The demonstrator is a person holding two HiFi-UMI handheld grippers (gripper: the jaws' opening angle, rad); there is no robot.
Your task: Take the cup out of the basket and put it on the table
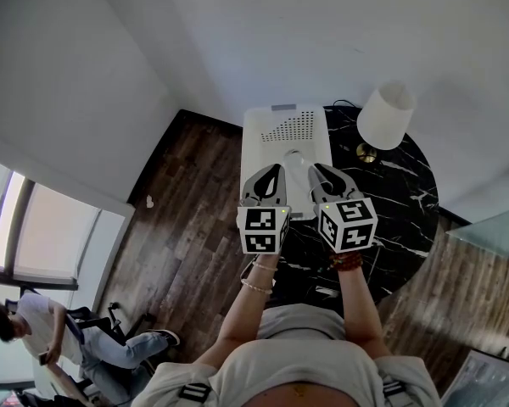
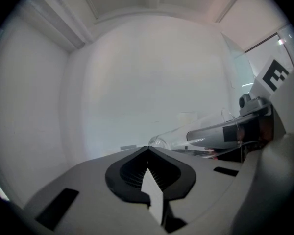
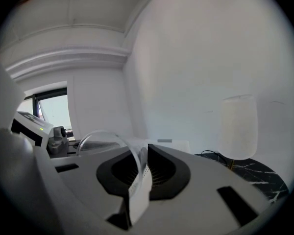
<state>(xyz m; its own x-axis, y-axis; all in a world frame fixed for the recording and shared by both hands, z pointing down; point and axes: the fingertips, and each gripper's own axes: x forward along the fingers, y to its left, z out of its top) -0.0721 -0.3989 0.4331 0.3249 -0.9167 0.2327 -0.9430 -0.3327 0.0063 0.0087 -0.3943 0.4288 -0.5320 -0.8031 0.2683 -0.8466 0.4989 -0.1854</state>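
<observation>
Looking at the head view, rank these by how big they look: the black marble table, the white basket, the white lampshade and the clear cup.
1. black marble round table
2. white perforated basket
3. white tapered lampshade
4. clear plastic cup, which is partly hidden, so its size is least sure

Bright, soft daylight — fisheye bending, dark vignette at the edges

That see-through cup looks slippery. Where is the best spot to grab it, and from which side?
Take it by the thin wall at the rim, coming at the open mouth with one jaw inside and one outside. The clear cup looks broad and smooth, so pinching the wall is probably safer than spanning its body. The right gripper holds it that way.
</observation>
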